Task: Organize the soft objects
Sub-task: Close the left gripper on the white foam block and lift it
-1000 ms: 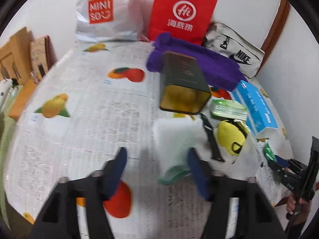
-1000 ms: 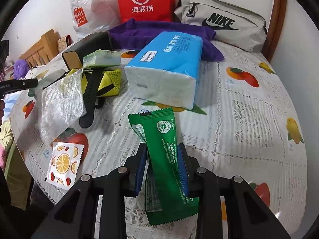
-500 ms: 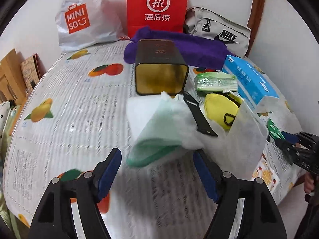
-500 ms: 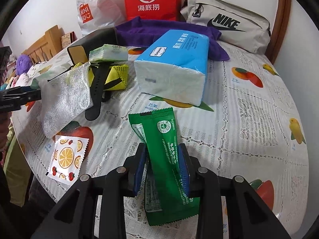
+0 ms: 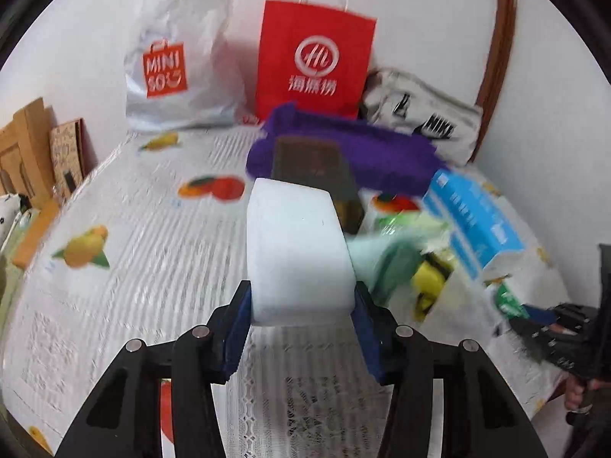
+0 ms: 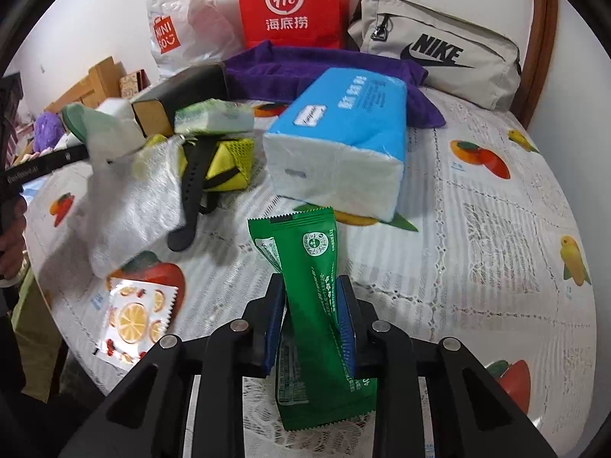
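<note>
**Table stock, both grippers loaded**

Left gripper (image 5: 301, 316): blue-padded jaws have just been closing and now press on both sides of a white soft block with a green underside (image 5: 298, 255), which stands up out of the jaws above the tablecloth. Background blurred in the left wrist view. In the right wrist view the same block shows at far left, lifted clear of the table.

Right gripper (image 6: 311, 316): jaws have just closed a little further and clamp a green foil sachet with white print (image 6: 317, 305). The sachet stands nearly upright, its serrated top edge above the pads and its lower end hanging below them.

On the round table with a fruit-printed lace cloth (image 6: 496, 229):
- Blue-and-white soft pack of tissues (image 6: 340, 145), lying just behind the sachet.
- Small green-and-white tissue packet (image 6: 214, 116), resting on a dark rectangular tin with a gold end (image 6: 179, 95).
- Yellow mesh pouch (image 6: 229, 164) with a black strap (image 6: 191, 187) across it.
- White woven-fabric bag (image 6: 133, 206), beside the strap; blurred.
- Flat square sachet printed with orange slices (image 6: 133, 316), near the table edge.
- Purple towel (image 6: 324, 65), behind the tissue pack.
- Grey Nike pouch (image 6: 439, 45), red paper carrier bag (image 6: 294, 4) and white Miniso plastic bag (image 6: 179, 23), along the wall.
</note>
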{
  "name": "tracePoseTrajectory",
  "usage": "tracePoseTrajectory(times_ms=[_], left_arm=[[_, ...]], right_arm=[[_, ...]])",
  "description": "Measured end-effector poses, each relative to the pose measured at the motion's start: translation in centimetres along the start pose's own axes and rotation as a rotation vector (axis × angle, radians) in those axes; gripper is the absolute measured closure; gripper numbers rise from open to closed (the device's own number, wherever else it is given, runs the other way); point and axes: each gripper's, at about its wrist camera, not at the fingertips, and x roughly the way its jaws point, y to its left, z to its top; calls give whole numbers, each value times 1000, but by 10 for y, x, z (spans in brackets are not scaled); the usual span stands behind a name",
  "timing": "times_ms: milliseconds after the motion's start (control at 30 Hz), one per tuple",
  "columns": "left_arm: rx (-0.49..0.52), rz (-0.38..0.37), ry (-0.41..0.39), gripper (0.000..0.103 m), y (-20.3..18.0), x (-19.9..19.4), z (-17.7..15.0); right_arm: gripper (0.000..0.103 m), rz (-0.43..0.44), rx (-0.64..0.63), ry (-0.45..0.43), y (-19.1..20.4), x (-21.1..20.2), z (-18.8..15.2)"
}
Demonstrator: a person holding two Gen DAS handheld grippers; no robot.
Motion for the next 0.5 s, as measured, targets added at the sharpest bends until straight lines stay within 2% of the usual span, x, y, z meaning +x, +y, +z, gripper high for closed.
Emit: tracePoseTrajectory(times_ms=[167, 500], left_arm=[[11, 3, -28, 55, -4, -14, 15], [-37, -3, -26, 55, 5, -32, 34]], right_arm=[[76, 31, 4, -24, 2, -13, 8], [76, 43, 3, -56, 4, -39, 22]])
